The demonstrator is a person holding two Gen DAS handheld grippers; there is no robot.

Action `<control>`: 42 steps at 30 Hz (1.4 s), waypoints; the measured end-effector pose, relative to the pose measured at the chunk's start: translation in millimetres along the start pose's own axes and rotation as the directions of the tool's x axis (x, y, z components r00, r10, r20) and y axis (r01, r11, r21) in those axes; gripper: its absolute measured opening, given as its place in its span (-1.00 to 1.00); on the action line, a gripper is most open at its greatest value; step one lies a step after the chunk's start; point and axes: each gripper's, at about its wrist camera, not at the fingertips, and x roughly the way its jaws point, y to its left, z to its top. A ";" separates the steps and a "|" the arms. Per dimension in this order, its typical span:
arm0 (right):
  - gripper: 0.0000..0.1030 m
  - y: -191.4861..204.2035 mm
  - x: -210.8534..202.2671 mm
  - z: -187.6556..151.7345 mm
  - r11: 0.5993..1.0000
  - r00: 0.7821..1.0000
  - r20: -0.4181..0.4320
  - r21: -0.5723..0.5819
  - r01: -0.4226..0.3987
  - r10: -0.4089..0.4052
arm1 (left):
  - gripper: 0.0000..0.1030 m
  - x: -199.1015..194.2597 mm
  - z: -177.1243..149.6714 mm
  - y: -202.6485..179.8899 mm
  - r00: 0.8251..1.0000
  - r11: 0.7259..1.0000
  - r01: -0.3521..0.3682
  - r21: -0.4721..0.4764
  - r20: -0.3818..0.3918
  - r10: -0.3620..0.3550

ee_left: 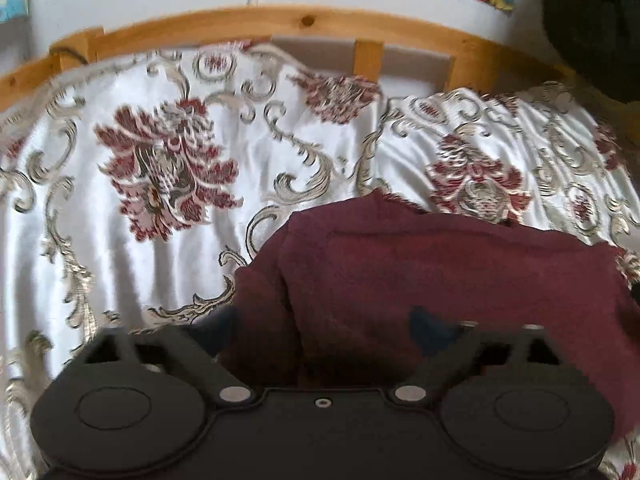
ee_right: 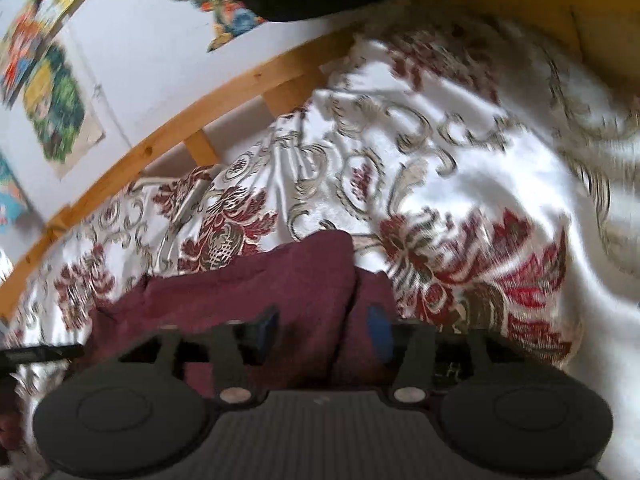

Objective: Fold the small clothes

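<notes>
In the lower right of the left wrist view, a maroon garment [ee_left: 440,272] lies on a patterned bedspread [ee_left: 132,208], with one layer already turned over another, its edge running across the upper part of the cloth. The left gripper [ee_left: 326,330] hovers over the garment's near left edge with its jaws spread wide and nothing between them. In the right wrist view the garment [ee_right: 256,284] fills the lower centre, and the right gripper [ee_right: 324,330] sits over a vertical crease there, jaws moderately apart; blur makes it impossible to tell whether the cloth is touched. A wooden frame [ee_left: 280,20] curves across the top, below a white wall. The folding looks partly done: at least one fold is in, and the piece still seems bulky and uneven, so a further fold and some flattening probably remain.
</notes>
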 end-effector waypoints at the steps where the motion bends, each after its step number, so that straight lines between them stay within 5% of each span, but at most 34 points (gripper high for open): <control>1: 0.44 7.1 -3.2 -0.2 0.999 1.000 0.006 -0.040 -0.001 0.001 | 0.98 -6.1 -3.2 -3.6 1.000 1.000 0.007 0.013 0.008 -0.007; 6: 0.96 37.8 -14.7 -1.4 0.986 0.999 0.001 -0.162 -0.047 0.048 | 0.99 -19.3 -14.2 -11.0 0.998 1.000 0.010 0.003 -0.056 -0.010; 15: 0.97 100.9 32.3 20.8 0.950 0.984 -0.147 -0.277 -0.141 0.103 | 0.98 -16.4 -33.6 22.5 0.988 0.996 0.009 -0.094 -0.152 -0.023; 19: 0.48 141.2 76.2 25.8 0.892 0.957 -0.263 -0.394 -0.219 0.119 | 0.98 -17.7 -41.8 39.4 0.987 0.987 0.034 -0.156 -0.150 -0.058; 24: 0.42 165.7 117.7 24.6 0.775 0.913 -0.390 -0.539 -0.331 0.118 | 0.98 -21.0 -51.8 48.4 0.982 0.986 0.056 -0.155 -0.171 -0.083; 27: -0.03 174.0 138.3 15.8 0.721 0.873 -0.484 -0.583 -0.374 0.062 | 0.98 -27.3 -56.9 53.3 0.982 0.987 0.075 -0.143 -0.162 -0.098; 29: -0.04 175.9 141.5 14.2 0.702 0.888 -0.458 -0.620 -0.350 0.038 | 0.98 -32.6 -58.7 54.5 0.983 0.987 0.084 -0.138 -0.148 -0.104; 33: 0.00 171.9 146.2 22.1 0.748 0.910 -0.413 -0.589 -0.306 0.047 | 0.98 -37.9 -60.9 54.4 0.982 0.987 0.100 -0.125 -0.148 -0.118; 35: -0.05 171.3 149.8 18.5 0.740 0.896 -0.442 -0.588 -0.328 0.045 | 0.98 -38.8 -61.8 54.3 0.982 0.987 0.101 -0.121 -0.148 -0.119; 39: -0.51 178.3 149.8 11.1 0.679 0.897 -0.442 -0.651 -0.340 0.026 | 0.98 -38.8 -62.6 55.6 0.981 0.986 0.103 -0.132 -0.151 -0.123; 40: -0.72 180.0 147.1 12.4 0.676 0.905 -0.426 -0.662 -0.324 0.016 | 0.98 -38.7 -62.6 56.0 0.980 0.986 0.103 -0.134 -0.153 -0.123; 42: -0.81 182.1 141.2 21.7 0.684 0.923 -0.384 -0.667 -0.295 0.024 | 0.98 -39.5 -63.0 55.9 0.980 0.986 0.101 -0.136 -0.157 -0.122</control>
